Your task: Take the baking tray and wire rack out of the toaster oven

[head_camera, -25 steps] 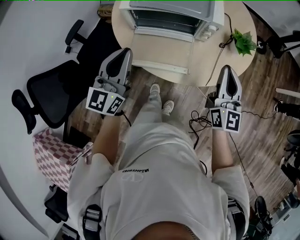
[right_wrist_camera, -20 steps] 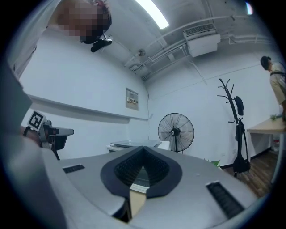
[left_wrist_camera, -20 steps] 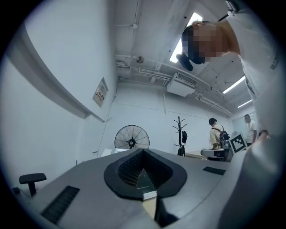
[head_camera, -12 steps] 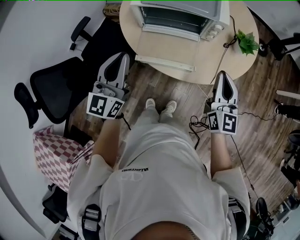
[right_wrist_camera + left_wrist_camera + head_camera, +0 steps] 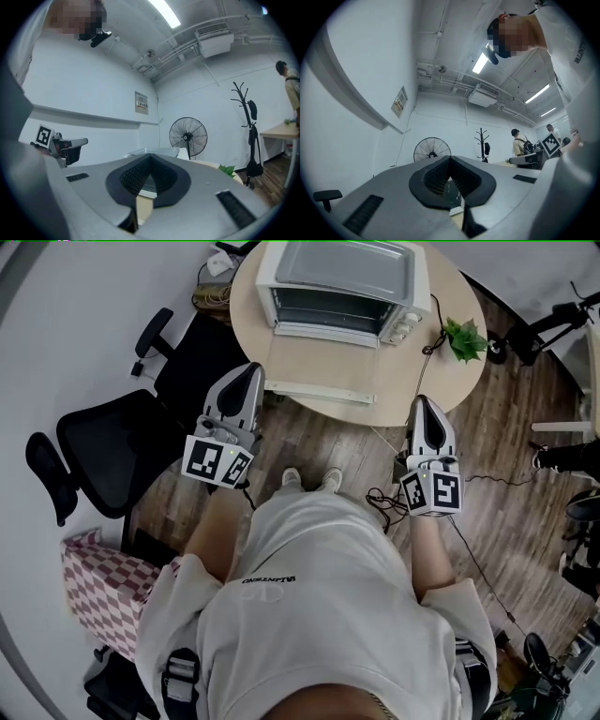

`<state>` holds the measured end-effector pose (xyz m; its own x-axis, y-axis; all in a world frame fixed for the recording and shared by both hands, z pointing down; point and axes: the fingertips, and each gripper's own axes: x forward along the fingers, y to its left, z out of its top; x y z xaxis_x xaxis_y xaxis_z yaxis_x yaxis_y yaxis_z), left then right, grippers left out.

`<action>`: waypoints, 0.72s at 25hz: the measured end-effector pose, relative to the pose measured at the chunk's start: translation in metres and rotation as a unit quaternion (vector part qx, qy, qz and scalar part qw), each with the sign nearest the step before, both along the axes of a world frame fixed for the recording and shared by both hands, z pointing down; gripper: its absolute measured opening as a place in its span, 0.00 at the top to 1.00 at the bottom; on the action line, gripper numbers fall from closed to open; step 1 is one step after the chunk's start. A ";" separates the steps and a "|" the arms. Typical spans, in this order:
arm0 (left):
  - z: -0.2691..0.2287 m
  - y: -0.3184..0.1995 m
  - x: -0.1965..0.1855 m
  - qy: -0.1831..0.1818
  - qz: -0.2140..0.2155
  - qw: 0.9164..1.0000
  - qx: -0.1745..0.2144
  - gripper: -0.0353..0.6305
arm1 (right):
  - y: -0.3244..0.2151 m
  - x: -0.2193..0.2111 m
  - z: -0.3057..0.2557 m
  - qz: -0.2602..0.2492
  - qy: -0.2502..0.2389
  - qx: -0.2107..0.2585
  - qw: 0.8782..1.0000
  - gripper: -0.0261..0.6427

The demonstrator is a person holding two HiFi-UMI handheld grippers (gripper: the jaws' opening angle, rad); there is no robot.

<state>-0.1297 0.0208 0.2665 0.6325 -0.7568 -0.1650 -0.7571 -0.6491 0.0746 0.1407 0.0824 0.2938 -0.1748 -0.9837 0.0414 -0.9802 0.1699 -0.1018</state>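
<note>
Left tool and right tool: jaws together, empty, at near edge of round beige counter. White boxy metal toaster oven stands far on it, glass door lowered.

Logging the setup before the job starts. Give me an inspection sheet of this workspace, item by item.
Surface: round beige table, on wood floor.
Job's things: silver toaster oven, glass door folded down; interior too dark to read.
Clutter: small green potted plant at table's edge.
Grippers: left gripper and right gripper shut, empty, short of the table.
Cables: black cord over table's edge; tangled black cables on floor.
Surroundings: black office chair, pink checked box.
</note>
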 end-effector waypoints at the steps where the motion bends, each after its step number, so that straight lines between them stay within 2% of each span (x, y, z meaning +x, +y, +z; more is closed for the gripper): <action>1: 0.000 0.000 -0.001 -0.001 0.000 1.000 0.000 0.94 | 0.001 0.001 -0.001 0.002 0.001 -0.001 1.000 0.96; 18: 0.001 -0.013 -0.020 0.005 -0.003 1.000 -0.009 0.94 | -0.003 0.001 -0.007 0.021 -0.006 -0.003 1.000 0.96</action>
